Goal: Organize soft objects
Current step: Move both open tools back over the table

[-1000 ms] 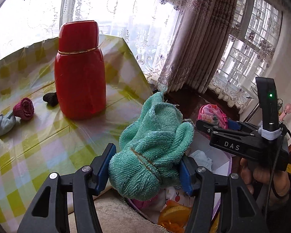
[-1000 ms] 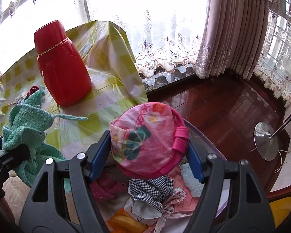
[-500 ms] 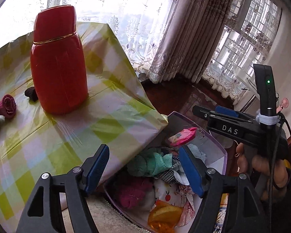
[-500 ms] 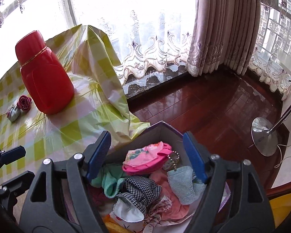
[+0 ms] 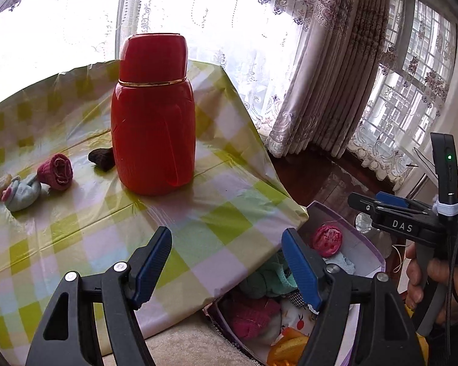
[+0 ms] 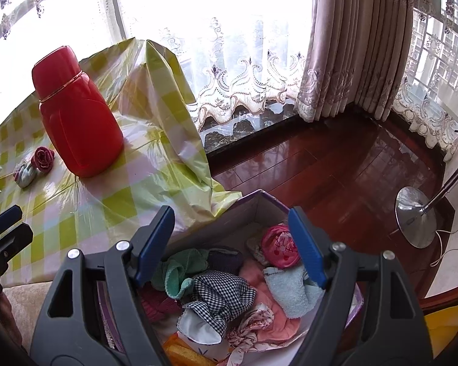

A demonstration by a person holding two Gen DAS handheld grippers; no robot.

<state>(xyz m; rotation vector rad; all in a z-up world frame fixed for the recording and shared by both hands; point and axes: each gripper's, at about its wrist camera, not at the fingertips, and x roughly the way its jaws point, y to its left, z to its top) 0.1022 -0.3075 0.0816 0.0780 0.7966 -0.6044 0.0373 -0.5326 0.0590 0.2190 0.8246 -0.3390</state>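
Green-checked cloth covered the desk (image 5: pixel 76 238), where rolled socks (image 5: pixel 55 170) lay beside a red flask (image 5: pixel 152 116); both the left claw (image 5: pixel 226 262) and right claw (image 6: pixel 230 244) stood wide, empty, above the box (image 6: pixel 259 204) of soft items.

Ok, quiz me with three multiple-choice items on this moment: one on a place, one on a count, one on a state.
1. Where does the rolled dark red sock lie?
A. in the box
B. on the checked tablecloth, left of the red flask
C. on the floor

2. How many flasks stand on the table?
A. one
B. two
C. three

3. How are the left gripper fingers?
A. shut on a towel
B. shut on nothing
C. open, holding nothing

Answers: 1 B, it lies on the tablecloth beside the red flask. 2 A, only one shows. 3 C, tablecloth shows between the spread fingers.
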